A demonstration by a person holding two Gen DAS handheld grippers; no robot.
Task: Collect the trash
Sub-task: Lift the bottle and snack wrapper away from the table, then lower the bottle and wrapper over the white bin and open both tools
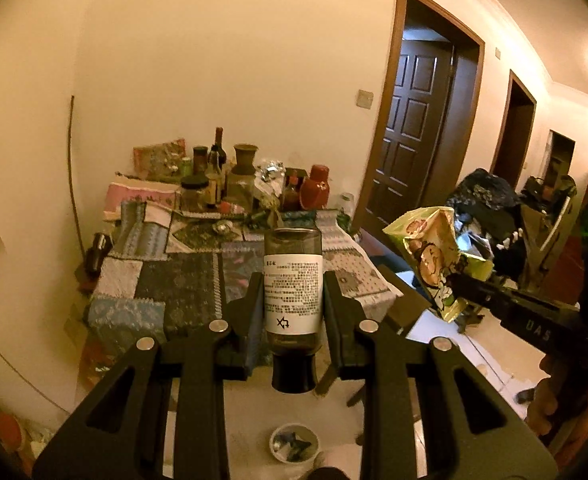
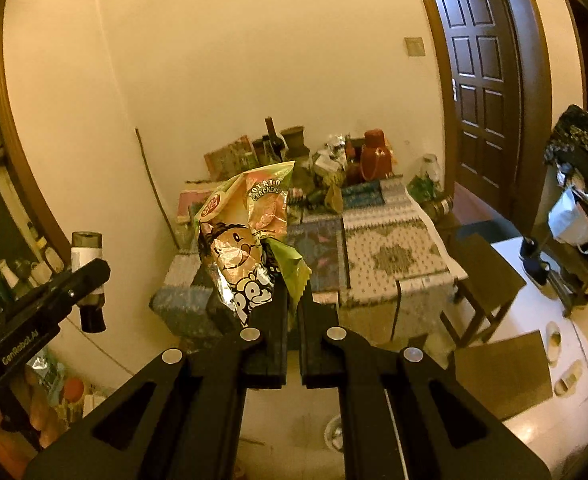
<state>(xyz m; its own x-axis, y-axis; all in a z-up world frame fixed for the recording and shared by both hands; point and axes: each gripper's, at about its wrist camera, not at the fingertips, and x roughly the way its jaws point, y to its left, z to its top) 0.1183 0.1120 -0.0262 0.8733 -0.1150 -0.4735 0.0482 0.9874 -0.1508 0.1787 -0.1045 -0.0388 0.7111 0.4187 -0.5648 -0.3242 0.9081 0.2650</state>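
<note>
My left gripper (image 1: 293, 288) is shut on a dark glass bottle (image 1: 292, 280) with a white label, held upside down with its black cap (image 1: 294, 374) pointing down. The same bottle (image 2: 88, 256) shows at the left of the right wrist view, in the left gripper's fingers (image 2: 82, 276). My right gripper (image 2: 292, 296) is shut on a crumpled potato cracker bag (image 2: 242, 232), yellow-green and pink with a cartoon face. That bag (image 1: 433, 256) appears at the right of the left wrist view. Both hang in the air before a cluttered table (image 1: 182, 280).
The table (image 2: 389, 256) wears a patchwork cloth and carries bottles, jars, a vase (image 1: 244, 172) and a red flask (image 1: 315, 188) at its far end by the wall. A small white bin (image 1: 294, 442) with scraps sits on the floor. Brown doors (image 1: 413, 120), a stool (image 2: 481, 280) and a laden rack (image 2: 581, 208) stand right.
</note>
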